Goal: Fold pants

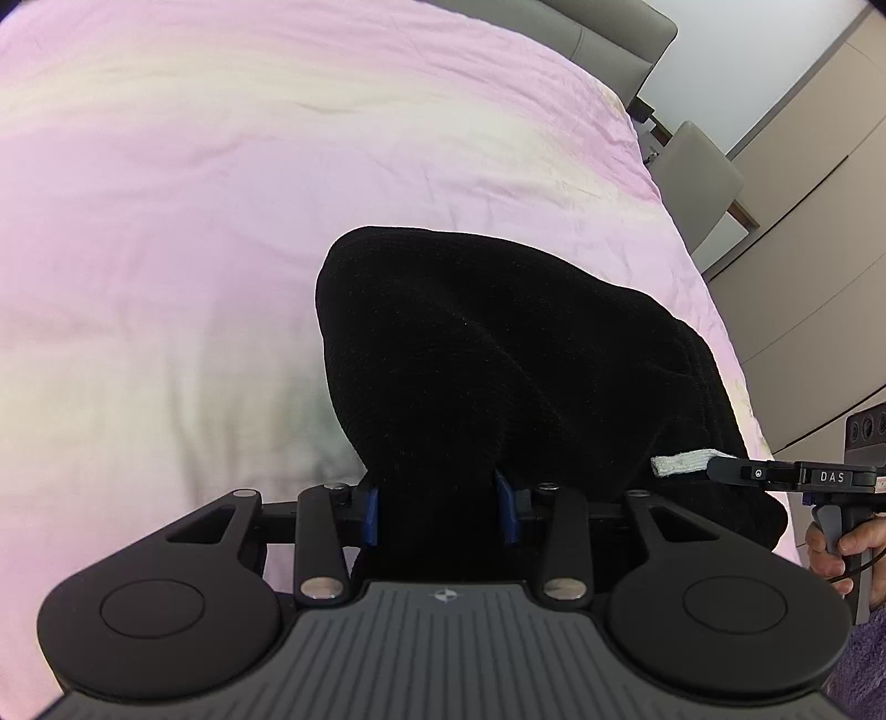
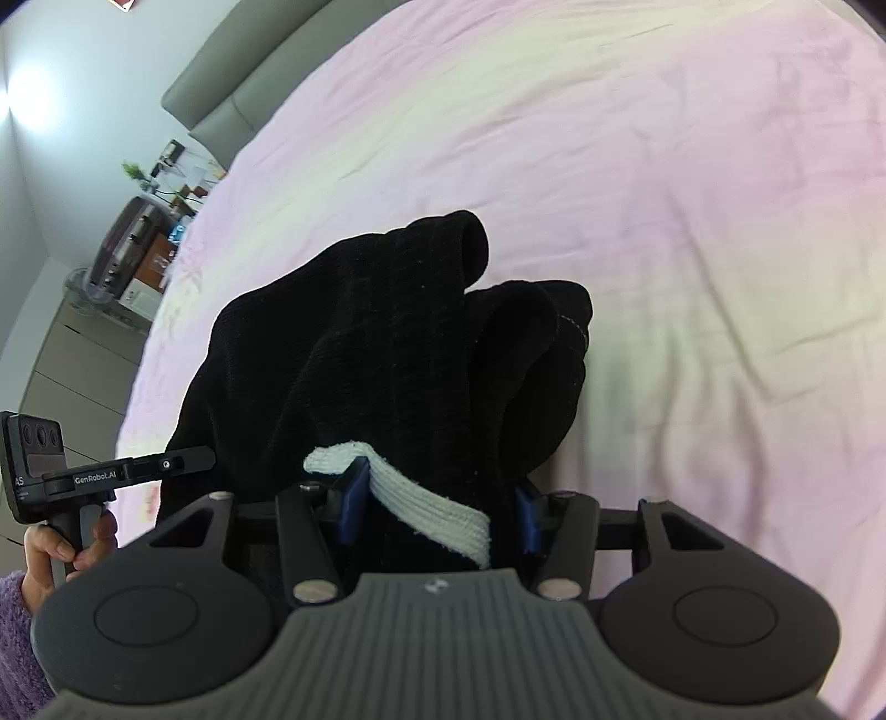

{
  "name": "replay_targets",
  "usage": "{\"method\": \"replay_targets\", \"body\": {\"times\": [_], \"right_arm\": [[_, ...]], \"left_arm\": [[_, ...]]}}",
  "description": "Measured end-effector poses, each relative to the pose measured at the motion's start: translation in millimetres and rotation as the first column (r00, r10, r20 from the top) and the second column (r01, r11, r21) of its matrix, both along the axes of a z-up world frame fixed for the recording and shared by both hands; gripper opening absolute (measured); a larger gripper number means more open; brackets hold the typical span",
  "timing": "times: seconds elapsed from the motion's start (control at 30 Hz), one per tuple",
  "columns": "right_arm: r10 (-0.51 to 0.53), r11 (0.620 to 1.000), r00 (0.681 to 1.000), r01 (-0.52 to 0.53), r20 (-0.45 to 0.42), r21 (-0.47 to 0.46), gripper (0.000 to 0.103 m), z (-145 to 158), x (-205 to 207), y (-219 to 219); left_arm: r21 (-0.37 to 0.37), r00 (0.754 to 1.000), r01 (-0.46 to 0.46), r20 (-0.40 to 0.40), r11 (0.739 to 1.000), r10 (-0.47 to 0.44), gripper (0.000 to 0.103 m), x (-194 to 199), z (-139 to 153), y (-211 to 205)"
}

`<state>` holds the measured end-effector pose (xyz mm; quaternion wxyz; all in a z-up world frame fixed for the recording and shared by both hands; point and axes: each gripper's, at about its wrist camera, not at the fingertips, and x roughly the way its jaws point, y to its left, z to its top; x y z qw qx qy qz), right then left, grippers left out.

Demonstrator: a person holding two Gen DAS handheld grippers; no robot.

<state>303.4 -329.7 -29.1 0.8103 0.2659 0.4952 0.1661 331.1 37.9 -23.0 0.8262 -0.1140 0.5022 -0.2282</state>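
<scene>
Pink-and-cream bedding (image 1: 221, 194) filled the left wrist view, with a grey headboard (image 1: 609, 44) and pale cupboards beyond the bed's far edge. Your left claw (image 1: 443, 507) had black pants (image 1: 487, 354) bunched between its blue pads (image 1: 372, 512), which appeared to pinch the cloth, and the garment hung forward from that hold over the bed. At the right edge your right hand (image 1: 841, 548) held the other tool, whose finger sat against a white ribbed band (image 1: 684, 464).

From the right wrist view, the same bedding (image 2: 692, 194) spread wide, with a cluttered side table (image 2: 144, 249) off to the left. Your right claw (image 2: 440, 512) was closed partway on the white waistband (image 2: 432, 504), with black fabric under it and the pads (image 2: 354, 509) seeming to press both. The pants (image 2: 360, 343) rose in a rumpled heap of ribbed knit, two rolled lobes at the far end, resting on the bed. Your left hand (image 2: 66, 545), in a purple fleece sleeve (image 2: 16, 637), gripped its tool at the left.

I judged that you were at the pick-up step, both corners of the waist taken. Next you needed to lift, pull the two holds apart and shake the cloth flat before any fold.
</scene>
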Motion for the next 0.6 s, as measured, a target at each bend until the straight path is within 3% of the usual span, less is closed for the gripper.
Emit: {"method": "replay_targets", "body": {"times": [0.2, 0.37, 0.47, 0.6], "right_arm": [[0.01, 0.995, 0.999, -0.014, 0.037, 0.104, 0.048, 20.9, -21.6, 76.3], [0.049, 0.98, 0.997, -0.06, 0.065, 0.192, 0.048, 26.5, -35.1, 162.3], [0.068, 0.974, 0.995, -0.081, 0.067, 0.213, 0.048, 23.4, -44.0, 211.7], [0.083, 0.982, 0.995, -0.09, 0.052, 0.168, 0.048, 14.4, -57.0, 264.5]], "left_arm": [[0.151, 0.997, -0.001, 0.082, 0.989, -0.012, 0.044, -37.6, 65.4, 54.3], [0.292, 0.996, -0.017, 0.088, 0.956, -0.009, 0.044, -64.8, 105.6, 108.5], [0.337, 0.997, -0.032, 0.074, 0.941, 0.008, 0.044, -77.7, 104.8, 139.8], [0.315, 0.998, -0.056, 0.044, 0.947, 0.044, 0.044, -89.7, 69.5, 170.7]]}}
